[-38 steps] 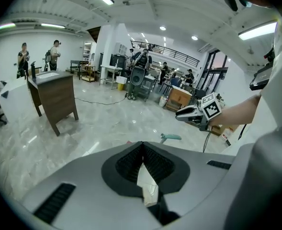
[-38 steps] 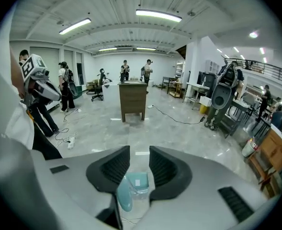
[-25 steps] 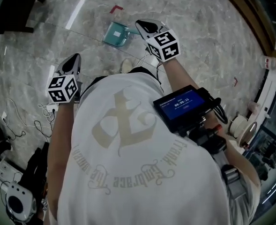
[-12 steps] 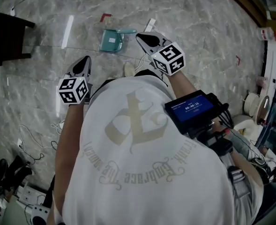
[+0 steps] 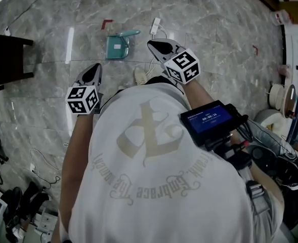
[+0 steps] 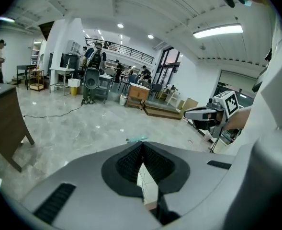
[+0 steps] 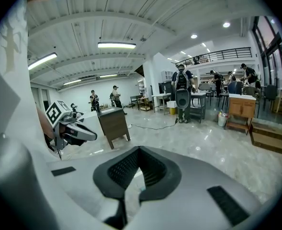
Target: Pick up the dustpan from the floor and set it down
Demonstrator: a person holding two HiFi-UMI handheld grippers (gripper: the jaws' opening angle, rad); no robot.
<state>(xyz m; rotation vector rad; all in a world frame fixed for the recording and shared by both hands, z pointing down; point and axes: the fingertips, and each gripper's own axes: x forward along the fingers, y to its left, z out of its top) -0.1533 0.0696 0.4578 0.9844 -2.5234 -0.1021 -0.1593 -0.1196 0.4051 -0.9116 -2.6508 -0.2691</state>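
The teal dustpan (image 5: 117,45) lies flat on the marble floor ahead, its handle pointing right. From the left gripper view only the handle tip (image 6: 137,139) peeks over the jaws. My left gripper (image 5: 94,69) hangs in the air nearer than the dustpan and to its left, shut and empty (image 6: 141,146). My right gripper (image 5: 152,44) hovers just right of the dustpan's handle, not touching it, also shut and empty (image 7: 139,150). Each gripper shows in the other's view: the right gripper (image 6: 212,114) and the left gripper (image 7: 73,128).
A dark stool (image 5: 7,59) stands at the left, also the dark stool (image 7: 113,121) in the right gripper view. A red tape mark (image 5: 106,23) and a white plug (image 5: 155,24) lie beyond the dustpan. Loose cables (image 5: 42,158) trail at lower left. People and furniture fill the far hall.
The person has turned, so the floor has swung round in the head view. Both grippers moved across with the body and rolled a little. Both stay shut; the dustpan lies untouched.
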